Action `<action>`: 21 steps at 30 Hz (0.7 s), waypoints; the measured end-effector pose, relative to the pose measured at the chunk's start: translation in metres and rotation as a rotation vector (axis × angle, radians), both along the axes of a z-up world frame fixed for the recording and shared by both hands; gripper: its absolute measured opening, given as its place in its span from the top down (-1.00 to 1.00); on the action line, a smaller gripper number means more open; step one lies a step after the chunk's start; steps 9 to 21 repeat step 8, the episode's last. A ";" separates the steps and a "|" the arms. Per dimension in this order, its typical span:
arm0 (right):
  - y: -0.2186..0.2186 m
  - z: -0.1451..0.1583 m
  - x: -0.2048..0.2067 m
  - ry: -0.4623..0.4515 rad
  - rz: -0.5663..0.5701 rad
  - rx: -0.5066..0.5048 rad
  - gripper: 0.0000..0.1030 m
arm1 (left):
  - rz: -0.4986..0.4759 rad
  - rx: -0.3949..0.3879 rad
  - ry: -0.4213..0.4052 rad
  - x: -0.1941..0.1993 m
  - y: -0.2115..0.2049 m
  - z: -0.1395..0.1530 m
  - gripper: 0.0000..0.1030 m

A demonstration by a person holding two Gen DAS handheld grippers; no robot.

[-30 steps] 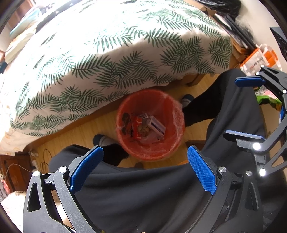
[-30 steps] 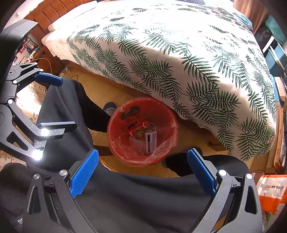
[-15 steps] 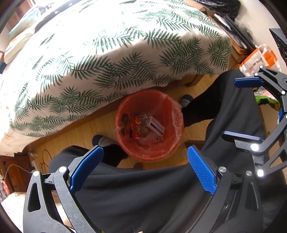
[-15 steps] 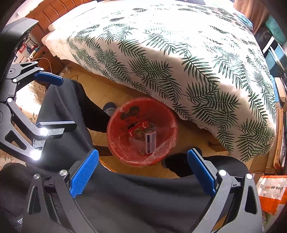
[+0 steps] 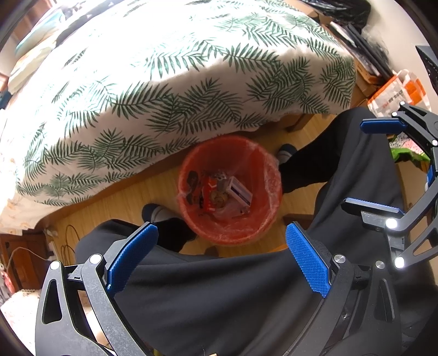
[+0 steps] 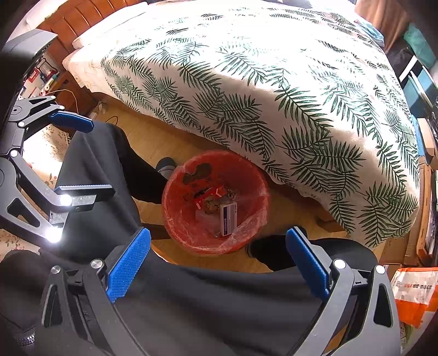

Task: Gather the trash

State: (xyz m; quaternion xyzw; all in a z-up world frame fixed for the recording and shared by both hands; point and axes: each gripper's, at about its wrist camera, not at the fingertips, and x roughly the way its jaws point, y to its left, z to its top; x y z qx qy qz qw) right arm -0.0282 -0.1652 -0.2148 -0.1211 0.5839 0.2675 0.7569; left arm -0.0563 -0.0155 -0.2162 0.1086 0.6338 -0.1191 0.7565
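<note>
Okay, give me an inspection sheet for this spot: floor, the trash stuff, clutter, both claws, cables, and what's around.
Surface: wooden floor, bare where visible.
Job's things: red bin with clear liner, on the floor beside the bed, between the person's feet; inside, a white and blue box, a red wrapper and other scraps too small to identify.
Clutter: orange and white bag on the floor.
Grippers: left claw open, holding nothing; right claw open, holding nothing; both above the person's lap.
Cables: thin cable on the floor near the bedside cabinet.
Surroundings: bed with fern-print cover, wooden headboard, person's black trousers.
</note>
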 end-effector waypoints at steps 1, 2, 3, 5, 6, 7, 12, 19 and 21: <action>0.000 0.000 0.000 0.000 0.000 0.000 -0.90 | 0.004 -0.005 0.004 0.000 0.001 0.000 -0.88; 0.000 0.000 0.000 0.001 0.000 0.001 -0.90 | 0.009 -0.011 0.009 0.000 0.002 -0.001 -0.88; 0.000 0.000 0.000 0.001 -0.001 -0.001 -0.90 | 0.012 -0.015 0.012 0.000 0.002 -0.001 -0.89; -0.001 0.000 0.000 0.002 -0.002 0.000 -0.90 | 0.014 -0.015 0.012 0.001 0.003 -0.002 -0.88; -0.001 0.000 0.000 0.002 -0.002 -0.001 -0.90 | 0.015 -0.012 0.012 0.001 0.003 -0.003 -0.89; -0.001 -0.001 0.000 0.002 -0.002 -0.002 -0.90 | 0.016 -0.012 0.013 0.001 0.003 -0.003 -0.88; -0.002 -0.001 0.000 0.003 -0.003 -0.001 -0.90 | 0.017 -0.015 0.015 0.001 0.004 -0.003 -0.89; -0.002 -0.001 0.000 0.003 -0.003 -0.001 -0.90 | 0.017 -0.015 0.015 0.001 0.004 -0.003 -0.89; -0.002 -0.001 0.000 0.003 -0.003 -0.001 -0.90 | 0.017 -0.015 0.015 0.001 0.004 -0.003 -0.89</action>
